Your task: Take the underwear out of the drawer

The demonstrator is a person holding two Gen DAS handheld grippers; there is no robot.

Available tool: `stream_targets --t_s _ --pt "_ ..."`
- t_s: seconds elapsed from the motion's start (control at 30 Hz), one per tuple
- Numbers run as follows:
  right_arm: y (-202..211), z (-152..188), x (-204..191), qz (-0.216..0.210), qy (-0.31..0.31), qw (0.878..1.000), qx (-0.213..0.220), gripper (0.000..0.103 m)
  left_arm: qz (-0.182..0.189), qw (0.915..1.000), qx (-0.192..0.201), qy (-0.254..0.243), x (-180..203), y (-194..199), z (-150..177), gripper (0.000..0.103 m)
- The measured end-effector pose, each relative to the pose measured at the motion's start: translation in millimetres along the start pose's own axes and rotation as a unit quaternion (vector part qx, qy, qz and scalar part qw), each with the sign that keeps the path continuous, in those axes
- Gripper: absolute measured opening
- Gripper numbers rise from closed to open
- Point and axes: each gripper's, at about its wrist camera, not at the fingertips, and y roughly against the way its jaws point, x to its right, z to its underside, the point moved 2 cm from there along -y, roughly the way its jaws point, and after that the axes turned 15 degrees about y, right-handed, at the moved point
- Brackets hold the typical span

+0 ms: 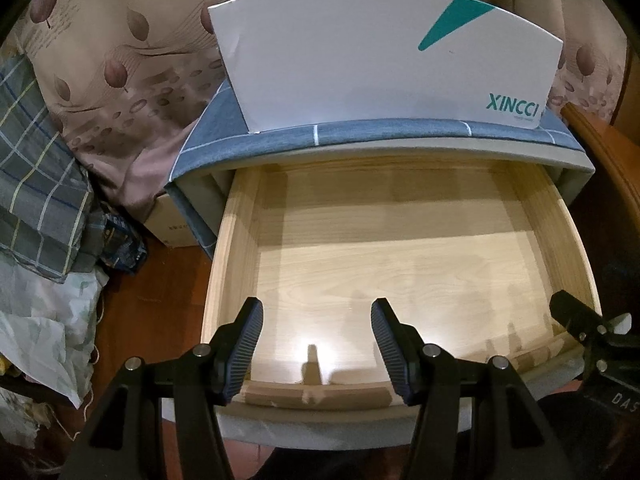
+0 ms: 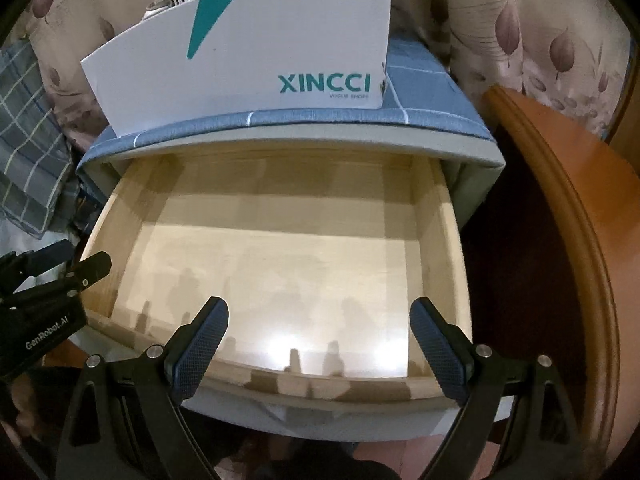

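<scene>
I am seeing no underwear in either view; the pulled-out drawer (image 1: pixel 400 264), smooth pale wood with a bare floor, is lying just beneath my tongs. I am holding my left gripper (image 1: pixel 317 344) and right gripper (image 2: pixel 319 344) over its front rim, ribbed pads standing wide apart, gripping nothing. A white cardboard box (image 1: pixel 380 60) is sitting on the blue checked cloth (image 1: pixel 360 130) above.

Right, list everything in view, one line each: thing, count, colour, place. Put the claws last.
drawer: one, pale wood, pulled open below both claws; nothing visible inside.
cabinet top: one, blue cloth cover with white lines, above the drawer.
shoe box: one, white with teal mark and lettering, standing on the cabinet top.
curtain: one, beige with brown leaf print, behind.
checked fabric: one pile, grey-blue, left of the cabinet.
wooden furniture edge: one, orange-brown, right of the drawer.
left claw: one, black with blue pads, open over the drawer's front.
right claw: one, same colours, open over the drawer's front.
</scene>
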Motion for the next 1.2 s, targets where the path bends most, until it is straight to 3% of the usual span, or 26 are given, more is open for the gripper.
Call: stream_targets --t_s 1.2 --pt "-12 1 -11 -0.003 0.014 0.999 -0.03 0.091 -0.002 0.9998 0.016 -0.011 7 6 3 0.058"
